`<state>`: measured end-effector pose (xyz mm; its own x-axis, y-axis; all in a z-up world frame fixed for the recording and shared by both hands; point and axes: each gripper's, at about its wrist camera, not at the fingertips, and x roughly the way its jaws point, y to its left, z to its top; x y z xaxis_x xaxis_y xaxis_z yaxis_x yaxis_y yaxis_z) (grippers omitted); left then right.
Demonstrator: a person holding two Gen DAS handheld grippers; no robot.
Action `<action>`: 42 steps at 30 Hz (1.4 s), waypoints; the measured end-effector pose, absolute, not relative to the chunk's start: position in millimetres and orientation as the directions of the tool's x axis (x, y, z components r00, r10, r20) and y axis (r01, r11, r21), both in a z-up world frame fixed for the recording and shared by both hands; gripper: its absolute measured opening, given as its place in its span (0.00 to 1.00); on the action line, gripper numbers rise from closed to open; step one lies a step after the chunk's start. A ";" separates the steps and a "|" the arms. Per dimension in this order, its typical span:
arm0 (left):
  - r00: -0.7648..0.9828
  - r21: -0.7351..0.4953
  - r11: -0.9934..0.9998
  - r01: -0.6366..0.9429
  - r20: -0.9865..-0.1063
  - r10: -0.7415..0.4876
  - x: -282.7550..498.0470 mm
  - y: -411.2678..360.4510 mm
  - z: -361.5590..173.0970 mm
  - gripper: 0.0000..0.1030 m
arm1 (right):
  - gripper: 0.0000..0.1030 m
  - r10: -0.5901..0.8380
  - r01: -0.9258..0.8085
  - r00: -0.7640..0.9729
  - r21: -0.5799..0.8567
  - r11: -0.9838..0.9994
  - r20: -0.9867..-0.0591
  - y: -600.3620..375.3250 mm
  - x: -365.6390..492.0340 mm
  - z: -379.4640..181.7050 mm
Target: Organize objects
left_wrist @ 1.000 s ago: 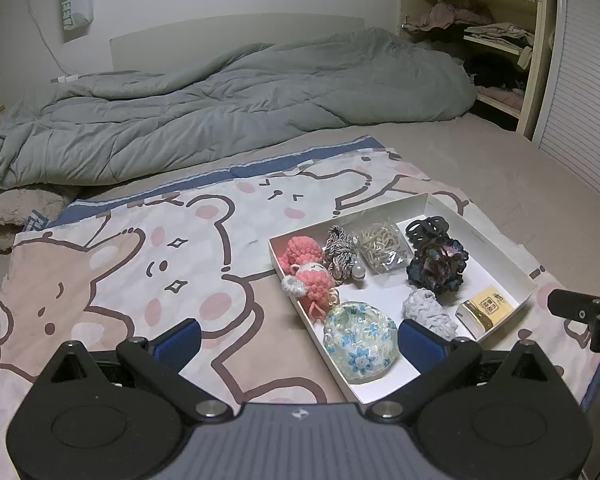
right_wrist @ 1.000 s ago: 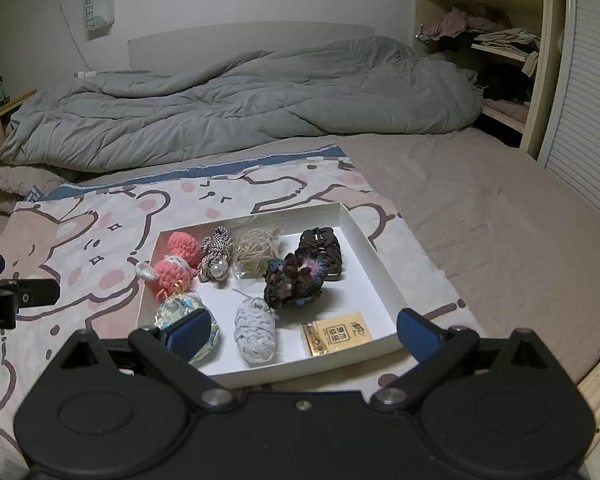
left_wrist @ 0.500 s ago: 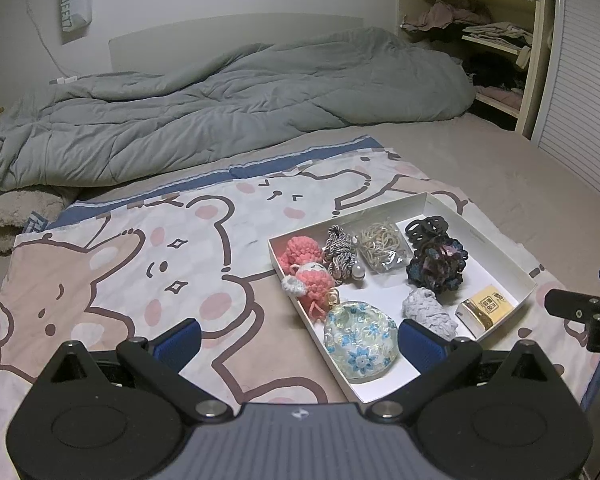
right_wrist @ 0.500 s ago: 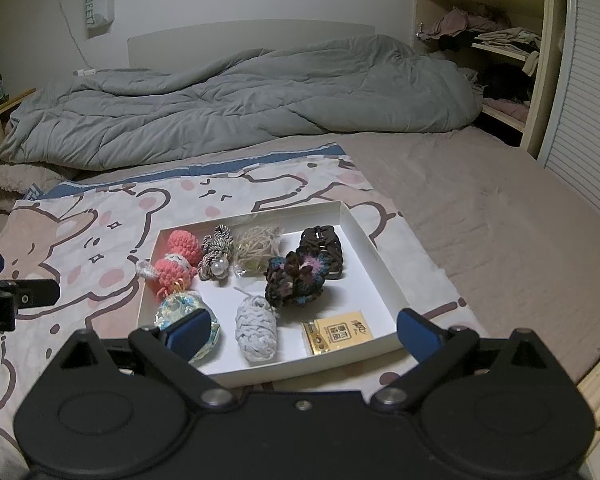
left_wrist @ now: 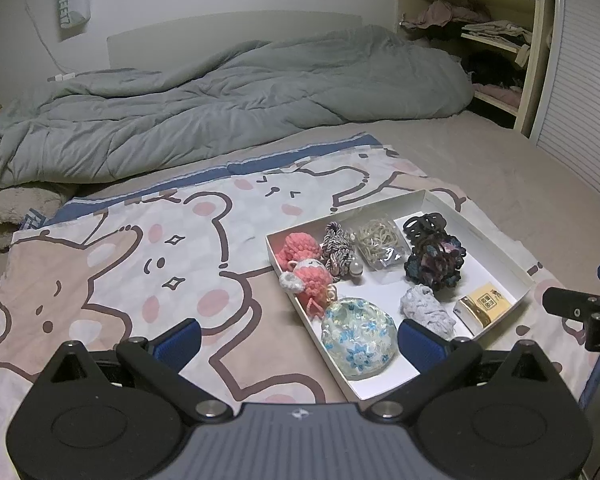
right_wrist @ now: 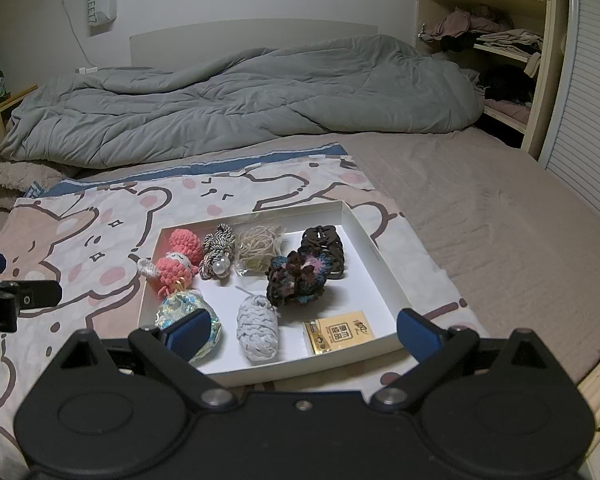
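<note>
Shallow white cardboard tray (right_wrist: 374,258) on bear-print blanket (left_wrist: 112,264), just ahead of both tongs. Inside: pink crochet doll (right_wrist: 176,262), grey knit scrunchie (right_wrist: 257,332), dark crochet scrunchie (right_wrist: 298,280), yellow packet (right_wrist: 342,332). Left tongs (left_wrist: 298,340), right tongs (right_wrist: 302,330) spread wide, gripping nothing.

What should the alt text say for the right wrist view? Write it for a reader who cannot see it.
A shallow white cardboard tray on a bear-print blanket holds a pink crochet doll, dark crochet scrunchie, grey knitted scrunchie and small yellow packet. The open right gripper hovers at its near edge.
</note>
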<state>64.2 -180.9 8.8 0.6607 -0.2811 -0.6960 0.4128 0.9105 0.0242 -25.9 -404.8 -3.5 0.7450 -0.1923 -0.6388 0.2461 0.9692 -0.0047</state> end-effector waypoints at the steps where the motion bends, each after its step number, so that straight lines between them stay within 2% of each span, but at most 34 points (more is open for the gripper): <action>1: 0.660 0.023 0.910 0.414 -0.697 -0.282 64.1 -180.9 8.8 1.00 | 0.97 -0.191 0.246 0.745 -0.004 0.969 -0.639 -404.9 -26.0 -3.5; 42: 0.651 0.013 0.914 0.406 -0.706 -0.279 64.9 -179.5 6.7 1.00 | 0.97 -0.191 0.244 0.747 -0.005 0.970 -0.637 -402.5 -25.9 -2.2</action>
<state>64.9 -179.5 6.7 0.6512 -0.2791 -0.7057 0.4058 0.9139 0.0130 -25.9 -402.5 -2.2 0.7467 -0.1911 -0.6371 0.2436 0.9699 -0.0053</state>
